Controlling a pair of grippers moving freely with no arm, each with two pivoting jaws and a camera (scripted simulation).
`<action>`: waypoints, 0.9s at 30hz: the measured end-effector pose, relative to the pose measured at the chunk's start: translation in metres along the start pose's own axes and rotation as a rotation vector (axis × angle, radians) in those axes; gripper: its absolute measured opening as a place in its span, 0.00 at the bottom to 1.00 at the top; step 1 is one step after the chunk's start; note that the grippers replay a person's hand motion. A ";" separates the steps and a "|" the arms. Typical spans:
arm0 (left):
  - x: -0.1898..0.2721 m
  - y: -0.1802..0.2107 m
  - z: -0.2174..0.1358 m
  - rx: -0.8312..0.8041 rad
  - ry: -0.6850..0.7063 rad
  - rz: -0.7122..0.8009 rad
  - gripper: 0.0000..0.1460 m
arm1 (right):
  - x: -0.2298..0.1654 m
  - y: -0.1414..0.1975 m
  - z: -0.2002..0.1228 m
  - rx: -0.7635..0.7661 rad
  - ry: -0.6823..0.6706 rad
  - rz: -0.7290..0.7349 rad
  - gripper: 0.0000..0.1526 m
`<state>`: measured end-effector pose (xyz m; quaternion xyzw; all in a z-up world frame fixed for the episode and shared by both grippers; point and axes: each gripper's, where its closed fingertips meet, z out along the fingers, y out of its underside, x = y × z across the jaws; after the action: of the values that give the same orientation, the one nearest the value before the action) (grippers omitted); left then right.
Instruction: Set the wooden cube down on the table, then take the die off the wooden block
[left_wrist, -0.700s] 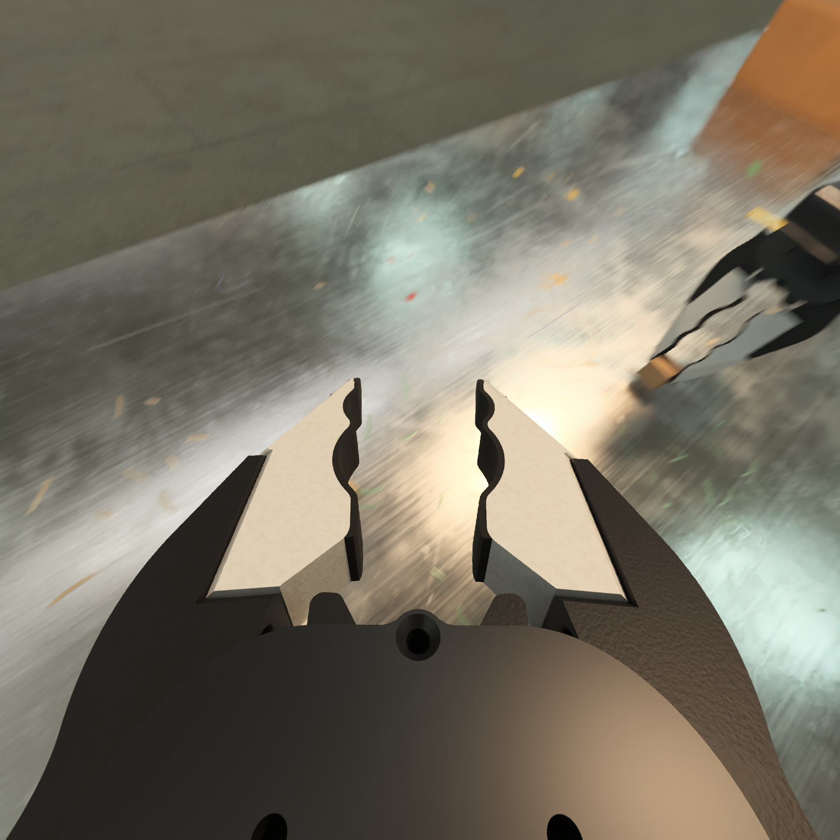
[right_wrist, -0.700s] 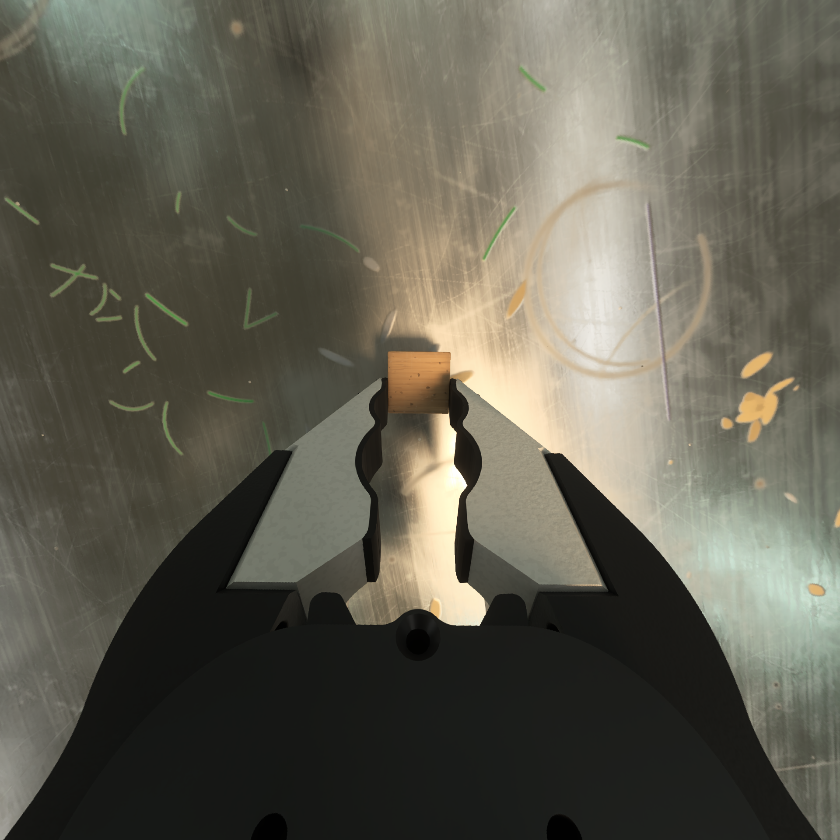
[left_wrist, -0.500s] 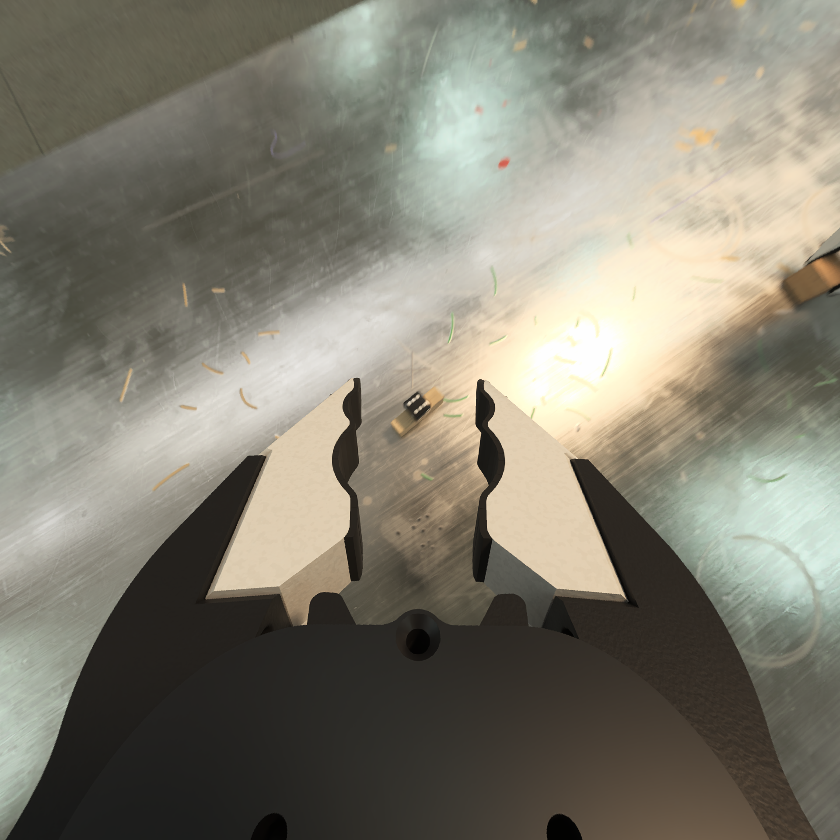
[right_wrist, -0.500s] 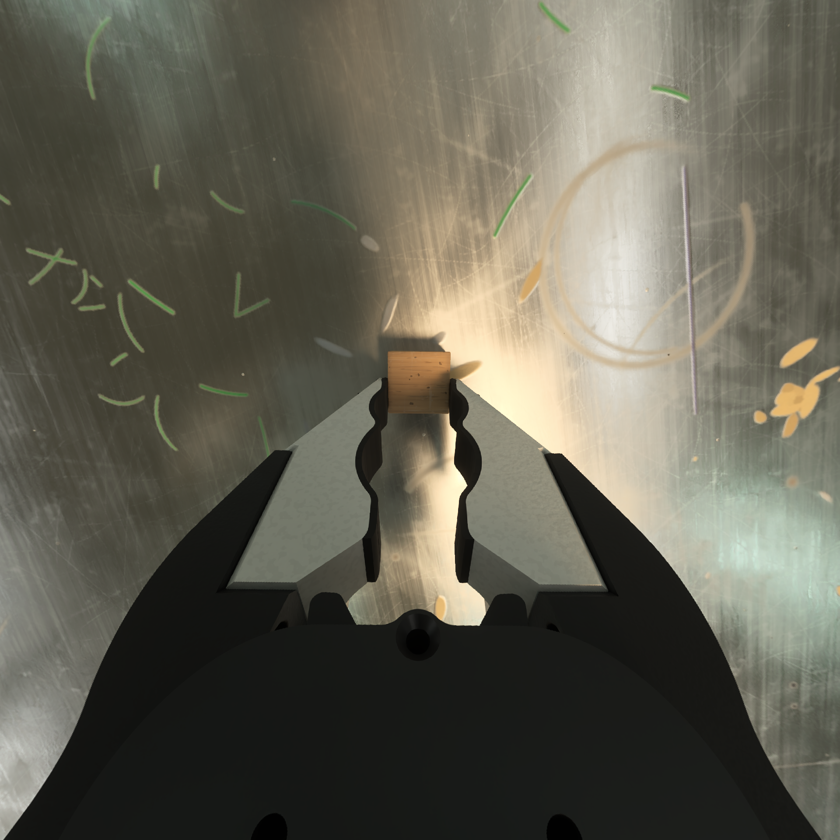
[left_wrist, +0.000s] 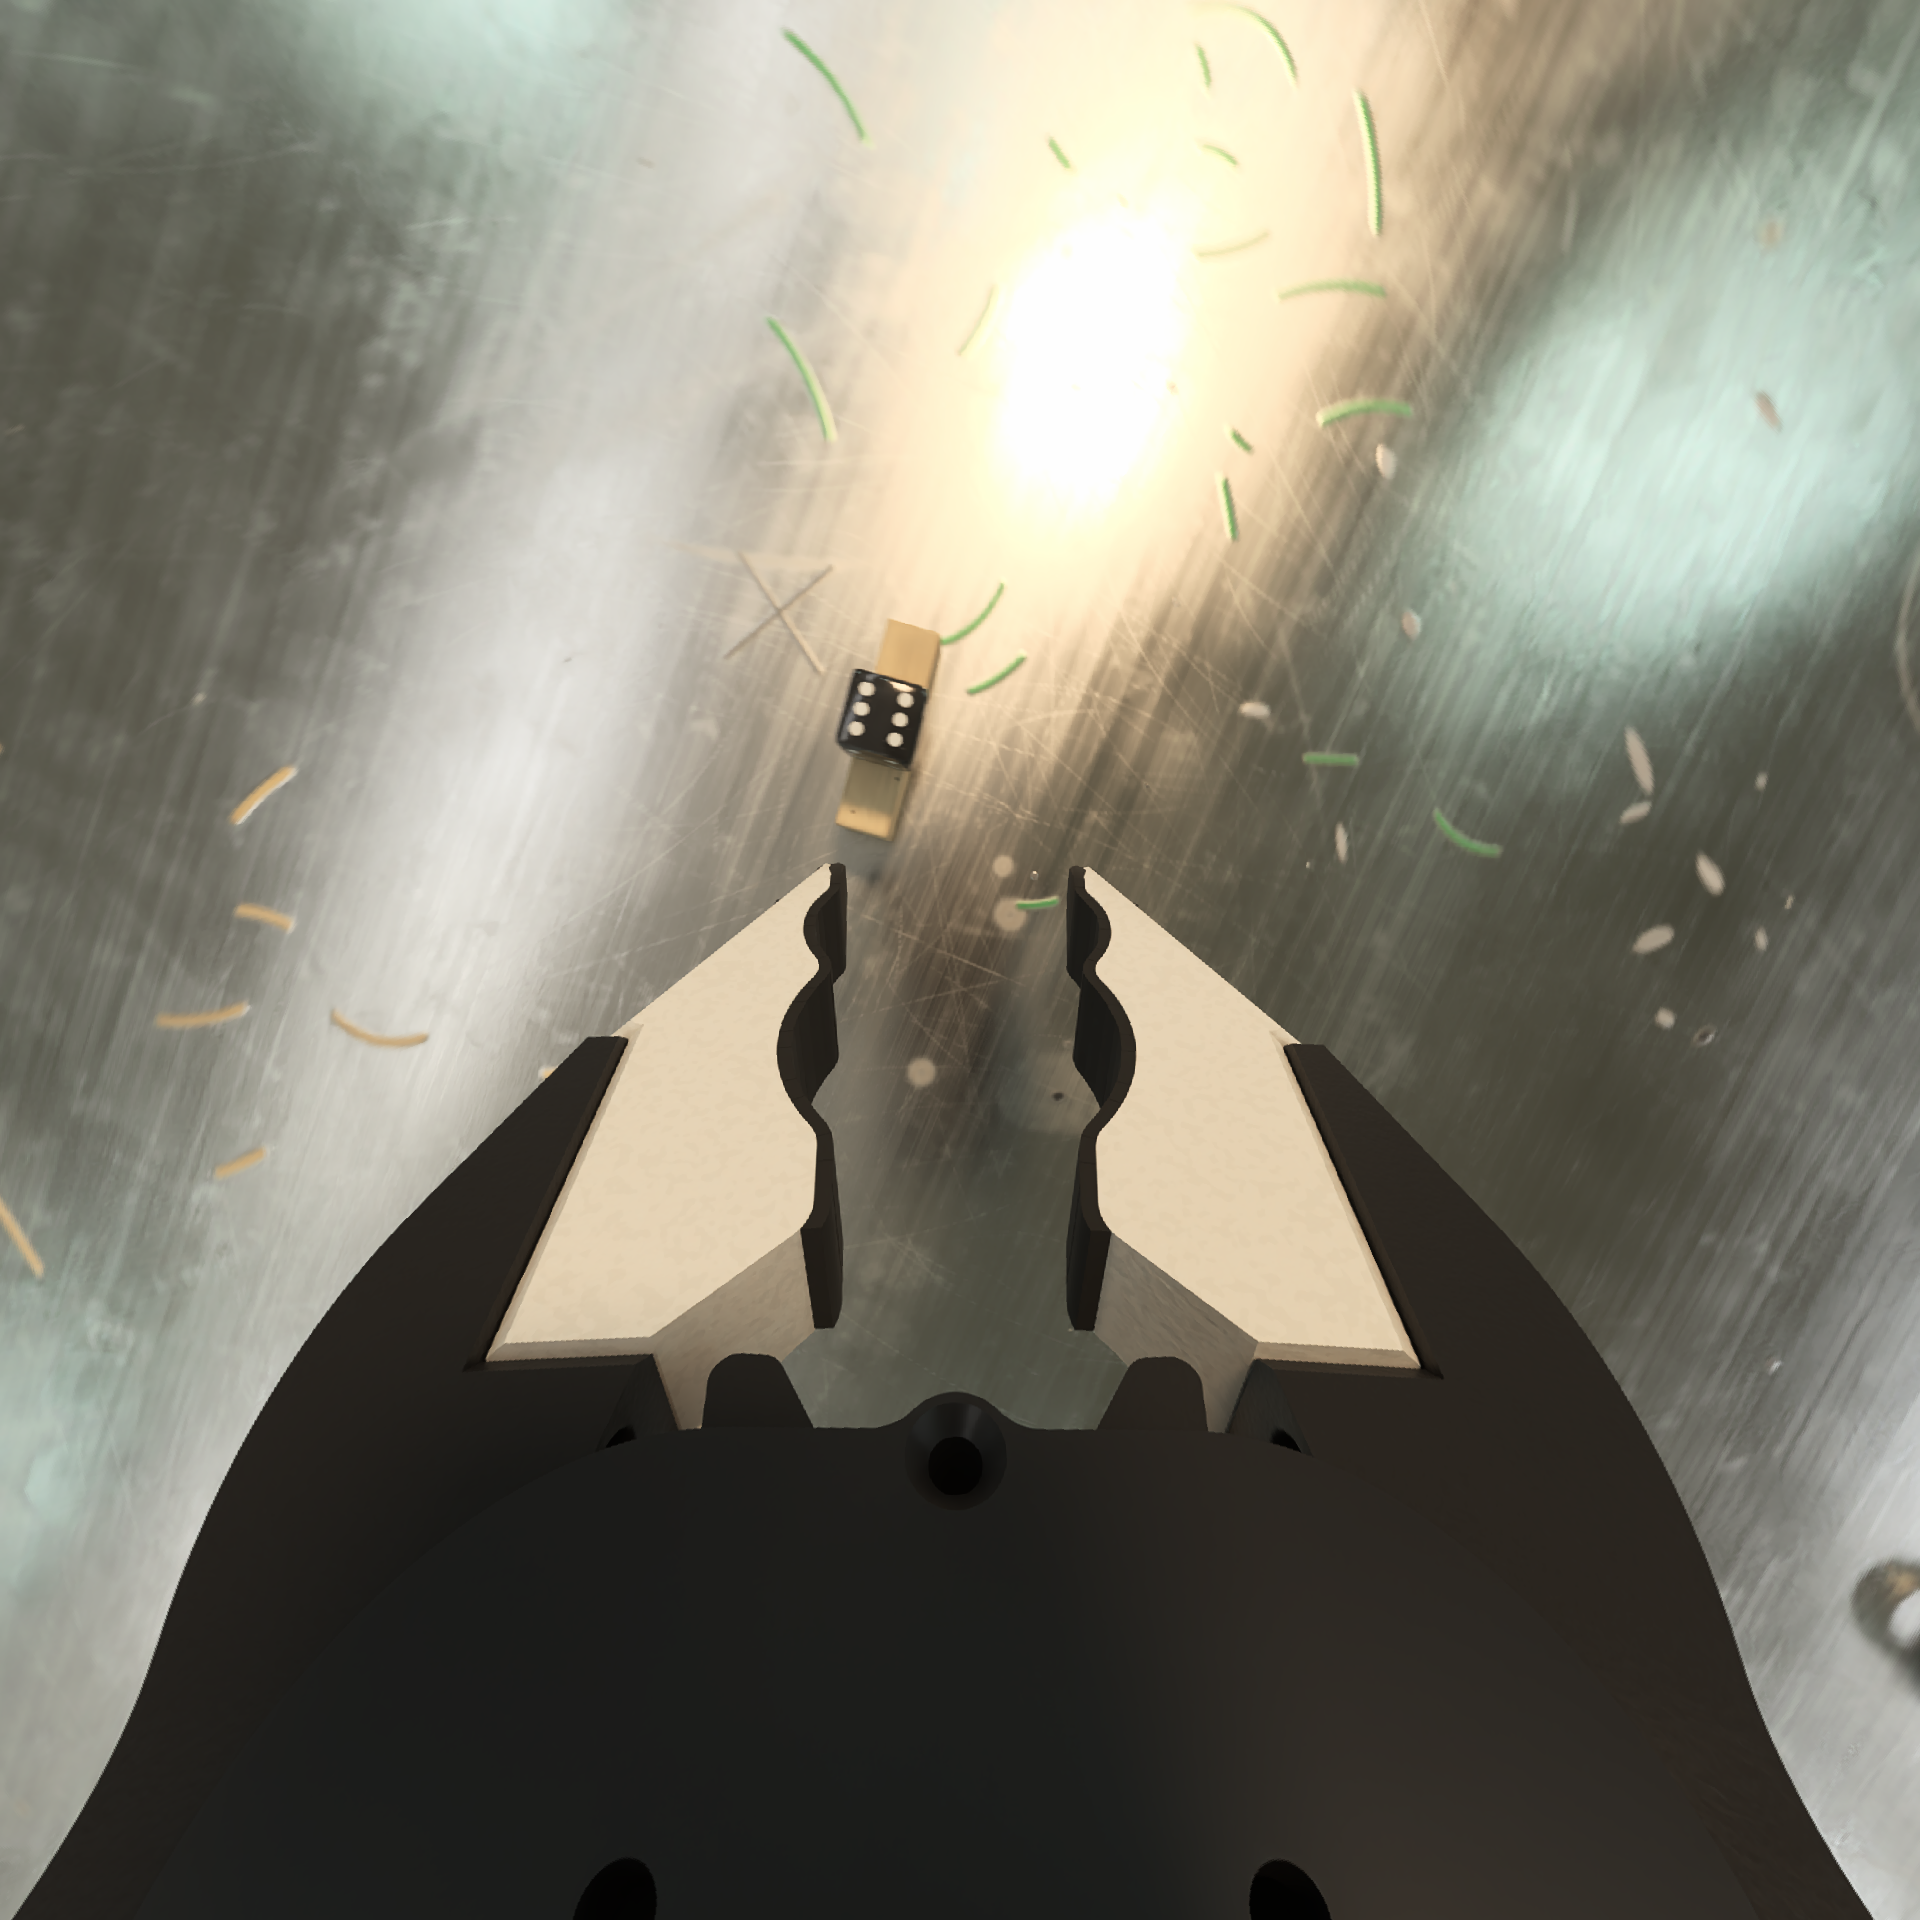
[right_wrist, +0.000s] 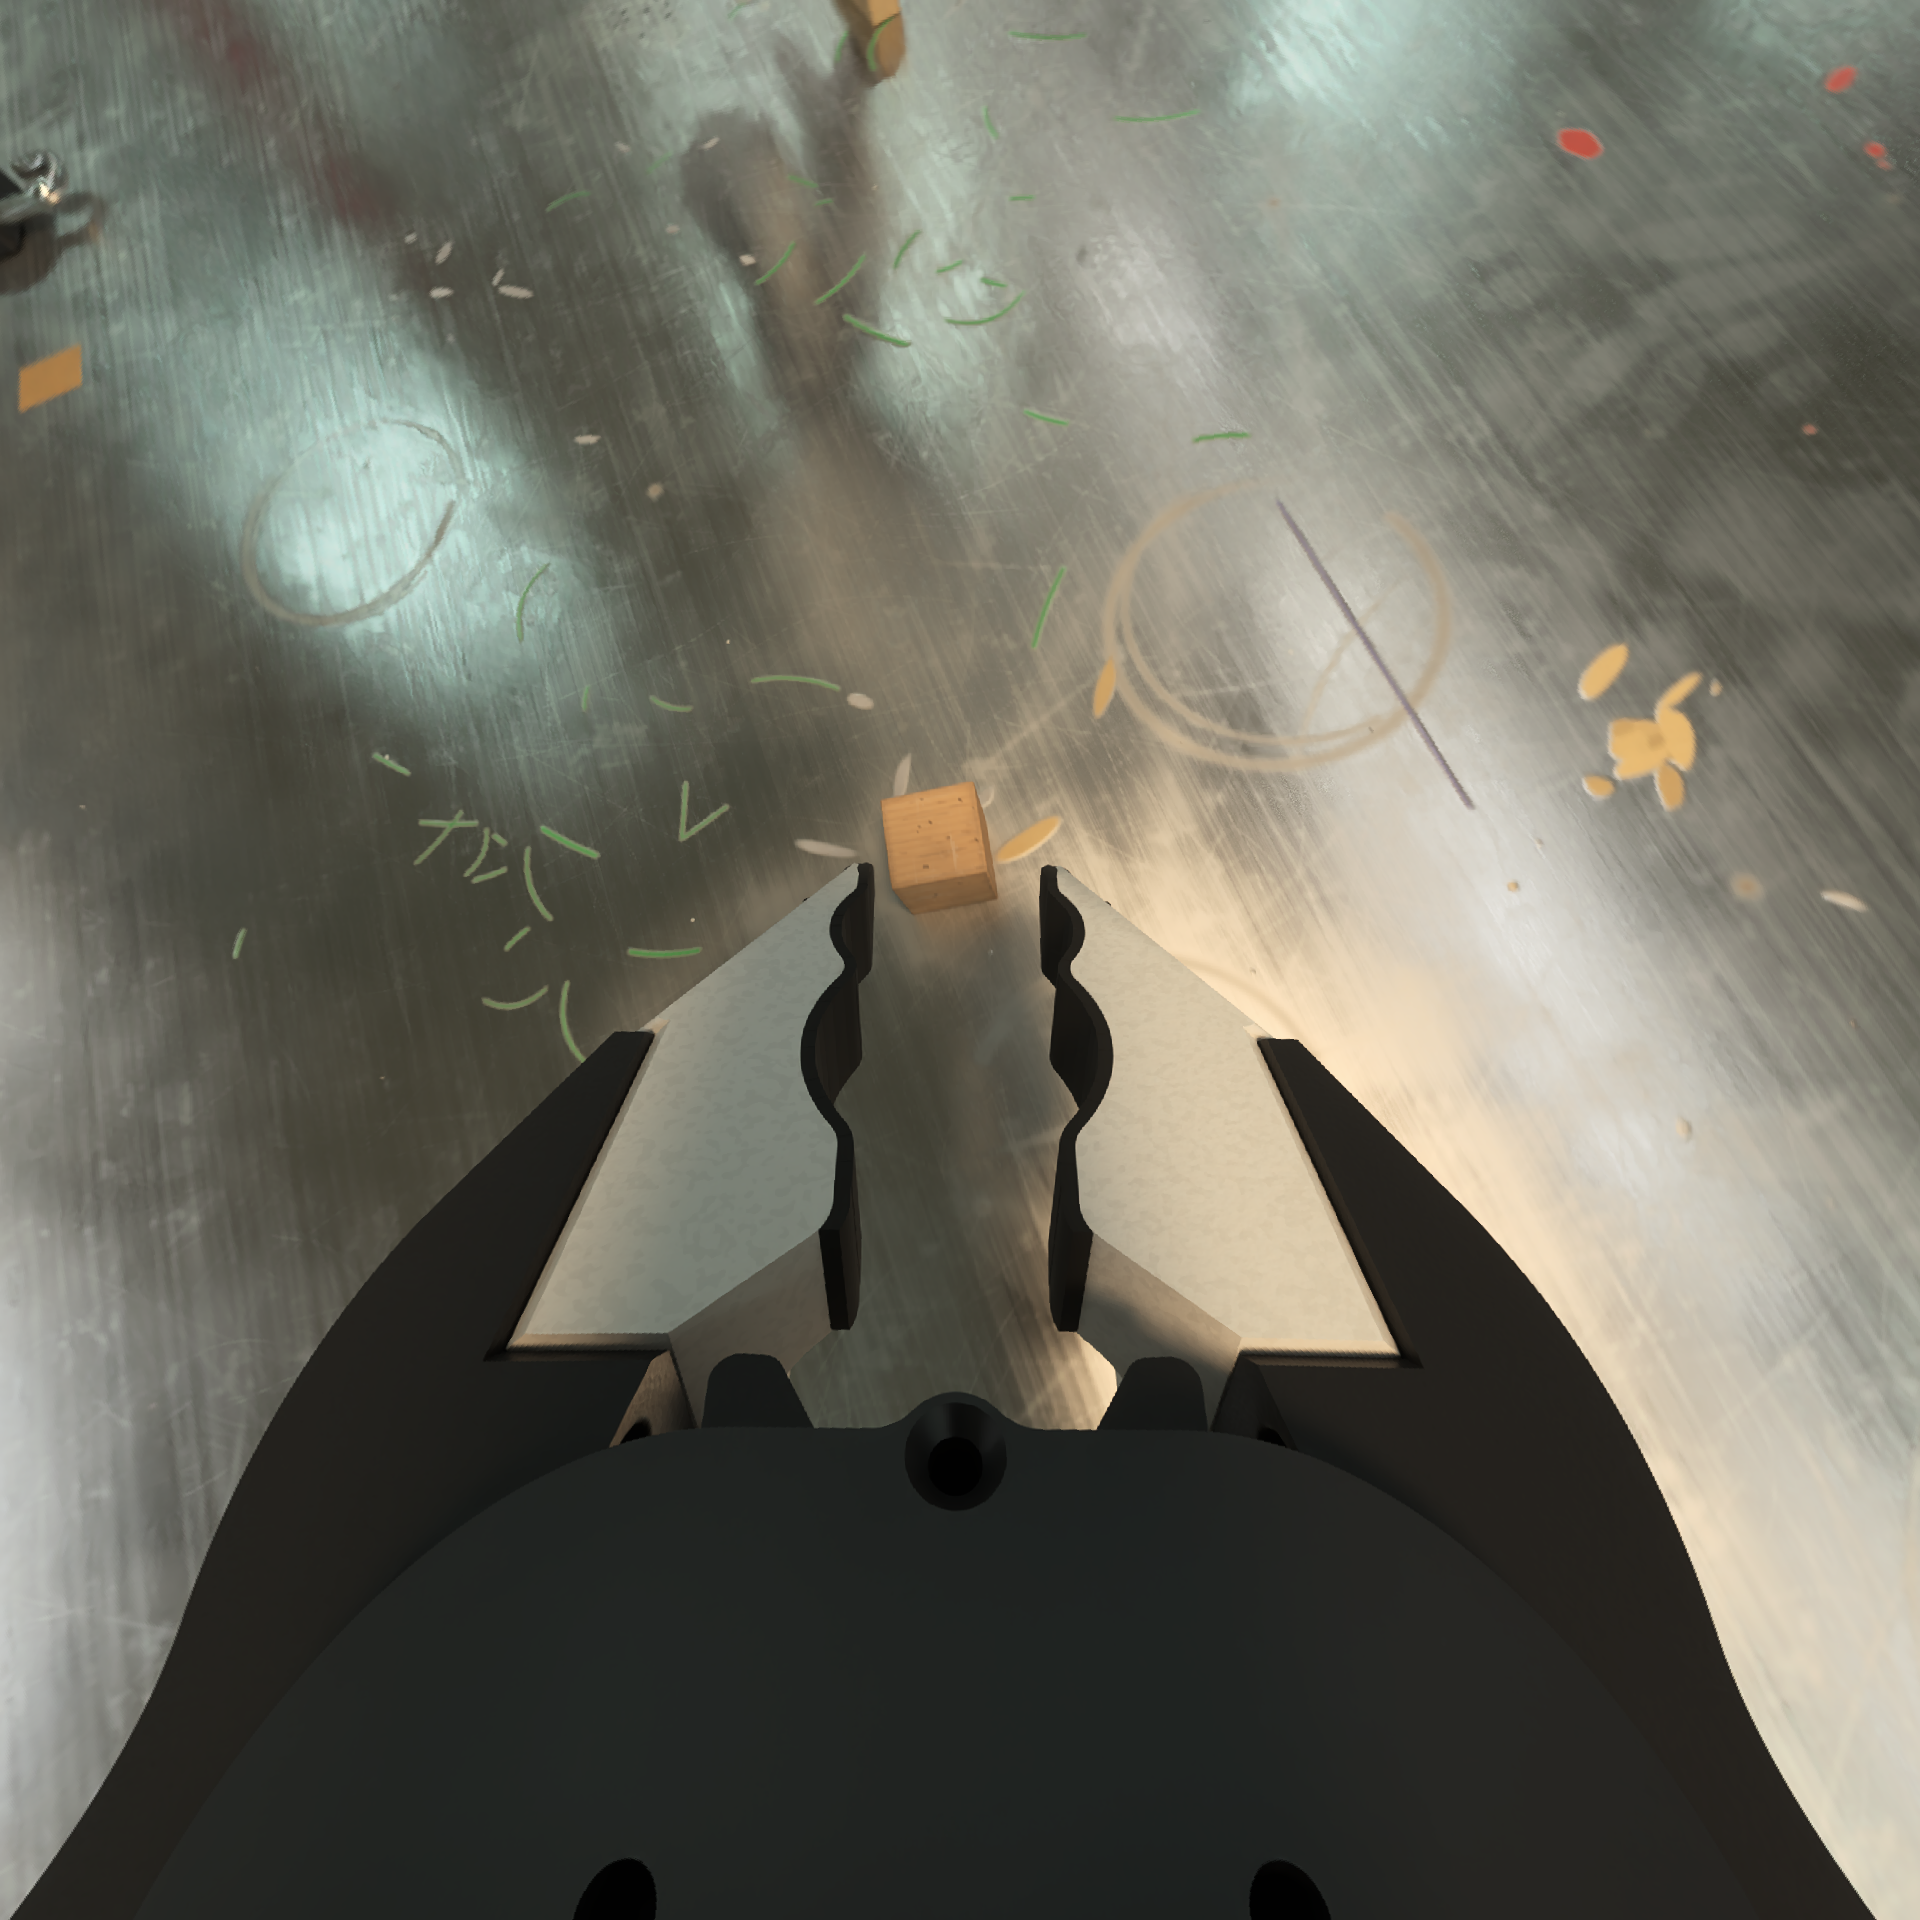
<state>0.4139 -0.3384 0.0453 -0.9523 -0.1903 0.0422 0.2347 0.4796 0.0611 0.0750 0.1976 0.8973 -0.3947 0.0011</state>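
In the left wrist view, tan curled shavings (left_wrist: 260, 795) lay at the left of the frame on the scratched metal table (left_wrist: 416, 520); at centre, just above the fingertips, a pale wooden block (left_wrist: 906, 655) lay lengthwise, with a black die (left_wrist: 881, 720) sitting on its middle, six white pips facing up; the left gripper (left_wrist: 956, 883) hovered below the block with its jaws spread and nothing between them, the left fingertip nearest the block's lower end; a bright warm glare and green curved slivers (left_wrist: 1340, 289) filled the upper right, and white grain-like flecks (left_wrist: 1638, 756) dotted the right side.

In the right wrist view, a small metal object (right_wrist: 31, 192) showed at the upper left edge, an orange scrap (right_wrist: 50, 376) below it, and a faint ring stain (right_wrist: 348, 525) beside that; the wooden cube (right_wrist: 937, 844) rested on the table (right_wrist: 1558, 1039) at centre, just beyond the tips of the right gripper (right_wrist: 956, 881); its jaws stood apart, clear of the cube's sides, holding nothing; to the right lay doubled ring stains (right_wrist: 1127, 665), a thin dark line, orange splotches (right_wrist: 1647, 740) and, at the upper right, red spots (right_wrist: 1579, 142).
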 end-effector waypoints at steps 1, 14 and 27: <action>0.002 0.002 0.004 -0.015 0.021 0.036 0.29 | 0.001 0.001 -0.005 0.001 0.007 0.020 0.21; 0.004 -0.007 0.014 0.097 0.083 0.294 0.22 | 0.005 -0.013 -0.009 -0.108 0.056 0.062 0.19; -0.018 -0.018 0.034 0.049 0.040 0.279 0.16 | 0.000 -0.019 -0.010 -0.113 0.079 0.039 0.18</action>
<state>0.3855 -0.3157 0.0239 -0.9642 -0.0503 0.0602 0.2534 0.4745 0.0568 0.0949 0.2302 0.9135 -0.3350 -0.0152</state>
